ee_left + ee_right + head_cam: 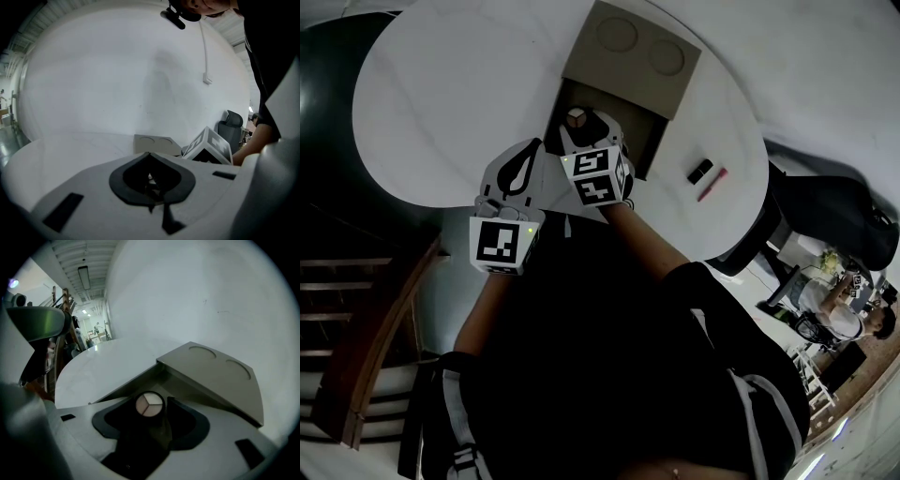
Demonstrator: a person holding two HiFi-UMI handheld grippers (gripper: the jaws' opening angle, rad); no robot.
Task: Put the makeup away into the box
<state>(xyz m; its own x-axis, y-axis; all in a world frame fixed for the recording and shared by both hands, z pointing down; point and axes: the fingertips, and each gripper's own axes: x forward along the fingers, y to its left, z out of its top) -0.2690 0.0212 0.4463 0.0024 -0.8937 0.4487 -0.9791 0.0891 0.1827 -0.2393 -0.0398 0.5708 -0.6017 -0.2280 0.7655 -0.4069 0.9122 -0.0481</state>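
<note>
Tan and open, the box (645,131) sits toward the far side of the white table (459,94), its lid (633,52) folded back on the far edge. The right gripper (581,124) is clamped on a round compact (149,405) with three pale shades showing, and holds it over the box's dark opening. The coming move looks like a short drop straight down, then a release. The left gripper (151,179) hangs just beside it on the left, jaws together on nothing. Right of the box, well apart from both grippers, lie a small black case (700,172) and a red stick (712,185) — its long axis slants near-to-far — and the right gripper is nearer to both.
</note>
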